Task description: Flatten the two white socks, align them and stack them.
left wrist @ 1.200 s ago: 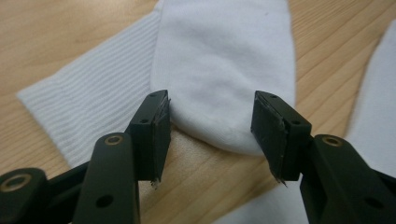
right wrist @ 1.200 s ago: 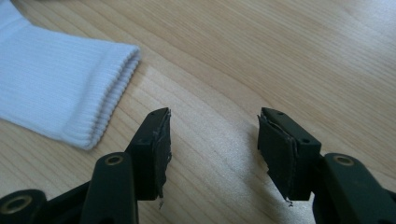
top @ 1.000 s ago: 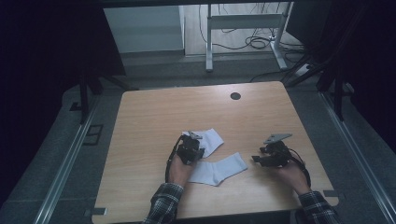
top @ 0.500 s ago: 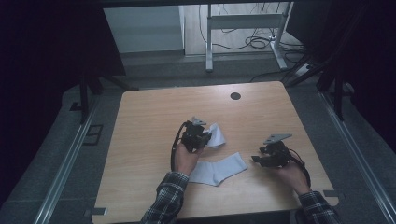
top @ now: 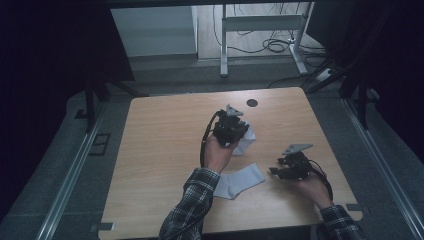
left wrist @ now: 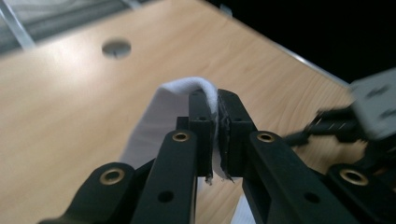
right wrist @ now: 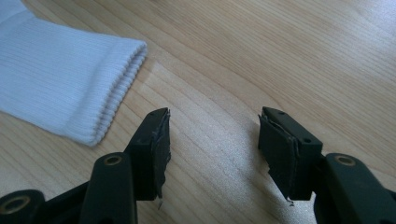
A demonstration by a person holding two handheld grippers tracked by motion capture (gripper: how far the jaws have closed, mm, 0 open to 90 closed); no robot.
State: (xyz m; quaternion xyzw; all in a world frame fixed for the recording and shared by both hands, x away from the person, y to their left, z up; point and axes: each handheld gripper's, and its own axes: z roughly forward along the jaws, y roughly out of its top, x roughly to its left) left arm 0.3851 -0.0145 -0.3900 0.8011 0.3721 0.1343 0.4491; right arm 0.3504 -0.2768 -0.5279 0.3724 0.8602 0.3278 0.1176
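Observation:
Two white socks are in play. My left gripper is raised above the table's middle, shut on one white sock that hangs from it. In the left gripper view the held sock's fabric is pinched between the closed jaws of my left gripper and drapes down to the left. The other sock lies flat on the wooden table near the front. My right gripper rests low, just right of that sock. In the right gripper view the lying sock's ribbed cuff is left of my right gripper, which is open over bare wood.
A round dark cable hole sits near the table's far edge. Metal rails run along both sides of the table. Beyond it, cables lie on the floor by a desk frame. My right gripper's grey plate appears blurred in the left gripper view.
My left gripper has risen and moved toward the far side, lifting its sock off the table. The right gripper and the other sock have stayed in place.

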